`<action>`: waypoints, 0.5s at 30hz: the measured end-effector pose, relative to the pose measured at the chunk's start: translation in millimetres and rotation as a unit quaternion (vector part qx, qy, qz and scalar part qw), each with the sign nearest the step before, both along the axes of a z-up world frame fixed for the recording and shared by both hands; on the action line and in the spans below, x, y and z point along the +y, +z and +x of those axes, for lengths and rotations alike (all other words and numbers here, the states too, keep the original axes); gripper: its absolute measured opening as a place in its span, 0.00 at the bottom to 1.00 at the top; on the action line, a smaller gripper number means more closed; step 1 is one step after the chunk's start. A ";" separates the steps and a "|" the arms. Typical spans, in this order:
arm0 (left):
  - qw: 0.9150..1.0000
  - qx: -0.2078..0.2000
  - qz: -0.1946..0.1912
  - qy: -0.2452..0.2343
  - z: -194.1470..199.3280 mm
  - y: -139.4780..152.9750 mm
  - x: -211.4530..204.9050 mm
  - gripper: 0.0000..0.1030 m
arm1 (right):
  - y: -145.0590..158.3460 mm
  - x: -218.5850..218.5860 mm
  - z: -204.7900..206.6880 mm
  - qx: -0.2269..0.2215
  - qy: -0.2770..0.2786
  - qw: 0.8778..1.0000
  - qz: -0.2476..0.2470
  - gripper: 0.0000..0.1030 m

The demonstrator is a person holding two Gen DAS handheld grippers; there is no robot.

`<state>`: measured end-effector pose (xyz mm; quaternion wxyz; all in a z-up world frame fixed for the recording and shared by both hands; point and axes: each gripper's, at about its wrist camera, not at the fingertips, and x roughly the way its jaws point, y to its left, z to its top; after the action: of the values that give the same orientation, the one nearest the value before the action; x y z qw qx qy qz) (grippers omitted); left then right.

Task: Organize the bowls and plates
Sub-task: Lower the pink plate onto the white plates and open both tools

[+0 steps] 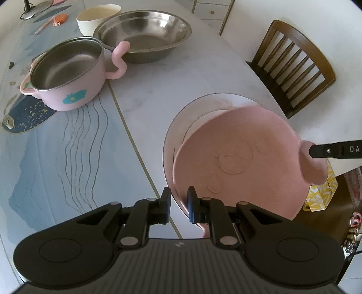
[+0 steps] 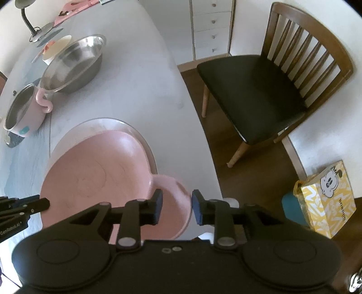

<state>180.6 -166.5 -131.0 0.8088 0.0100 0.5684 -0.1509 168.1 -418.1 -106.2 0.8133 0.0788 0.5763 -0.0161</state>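
Note:
A pink plate with round ears (image 1: pixel 230 158) hangs tilted over a larger clear glass plate (image 1: pixel 178 117) on the white table. My left gripper (image 1: pixel 179 203) is shut on the pink plate's near rim. In the right wrist view the pink plate (image 2: pixel 95 171) looks blurred above the glass plate (image 2: pixel 138 133). One of its ears (image 2: pixel 174 192) lies between the spread fingers of my right gripper (image 2: pixel 176 208), which is open. From the left wrist view, a black finger of the right gripper (image 1: pixel 328 150) reaches over that ear.
At the back left stand a pink steel-lined pot (image 1: pixel 65 74), a wide steel basin (image 1: pixel 144 34) and a cream bowl (image 1: pixel 97 15). A patterned placemat (image 1: pixel 56 147) covers the left side. A wooden chair (image 2: pixel 260 95) and a yellow box (image 2: pixel 328 196) stand beyond the table edge.

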 end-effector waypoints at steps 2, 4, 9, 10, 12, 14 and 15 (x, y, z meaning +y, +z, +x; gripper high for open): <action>1.000 -0.001 -0.005 -0.001 -0.6 1.6 3.0 0.14 | 6.1 1.2 -0.2 -0.009 0.001 1.000 -0.001 0.34; 1.000 -0.003 -0.009 -0.003 -1.0 4.1 6.1 0.14 | 12.6 4.0 -1.3 -0.018 0.004 1.000 0.000 0.36; 0.999 -0.025 -0.020 -0.009 -4.0 17.3 11.5 0.14 | 24.3 18.4 -5.7 -0.036 0.024 0.999 0.006 0.40; 0.999 -0.028 -0.023 -0.009 -4.3 19.9 13.1 0.14 | 25.6 22.5 -6.7 -0.038 0.028 0.999 0.008 0.42; 0.999 -0.035 -0.028 -0.011 -5.9 25.6 15.9 0.15 | 27.9 30.0 -7.8 -0.042 0.035 0.998 0.012 0.43; 0.998 -0.045 -0.032 -0.013 -7.9 32.1 18.6 0.27 | 31.6 36.1 -8.8 -0.048 0.043 0.998 0.020 0.46; 0.998 -0.052 -0.033 -0.013 -9.1 35.8 20.2 0.31 | 34.4 40.9 -9.7 -0.052 0.048 0.997 0.024 0.46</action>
<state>171.5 -146.3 -95.2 0.8349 -0.0019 0.5203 -0.1794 158.4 -377.2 -71.8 0.8400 0.0710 0.5364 0.0411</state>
